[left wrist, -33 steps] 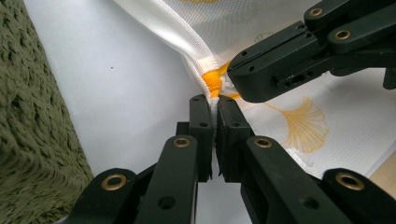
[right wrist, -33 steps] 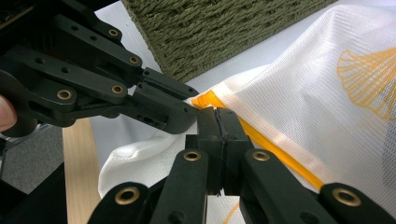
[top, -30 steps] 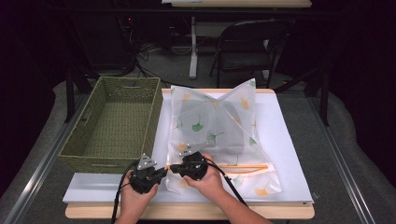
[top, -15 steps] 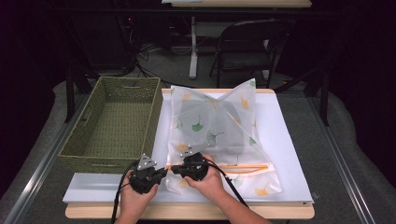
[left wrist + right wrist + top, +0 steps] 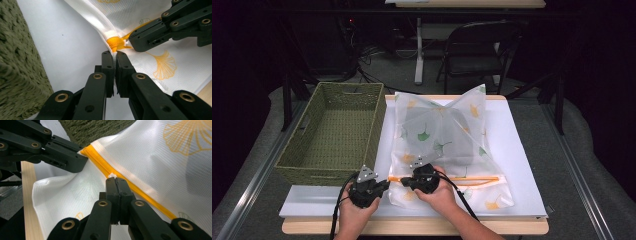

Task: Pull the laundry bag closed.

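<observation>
Mesh bag (image 5: pixel 447 145) with an orange zipper (image 5: pixel 130 183) is lying low in the frame's centre on the white worktop (image 5: pixel 522 150). Left hand-held gripper (image 5: pixel 114 53) is pinching the bag's corner by the zipper end; right hand-held gripper (image 5: pixel 115 179) is clamping the white zipper pull (image 5: pixel 112 175). Green basket (image 5: pixel 337 132) is sitting upper left.

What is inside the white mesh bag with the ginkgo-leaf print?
Through the mesh bag a dark, flat shape shows faintly; the fabric veils it, so what it is cannot be told.

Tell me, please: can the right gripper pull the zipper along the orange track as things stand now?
Probably yes. The right gripper is shut on the white zipper pull, the orange zipper track lies bare, and the left gripper pins the mesh bag edge.
</observation>
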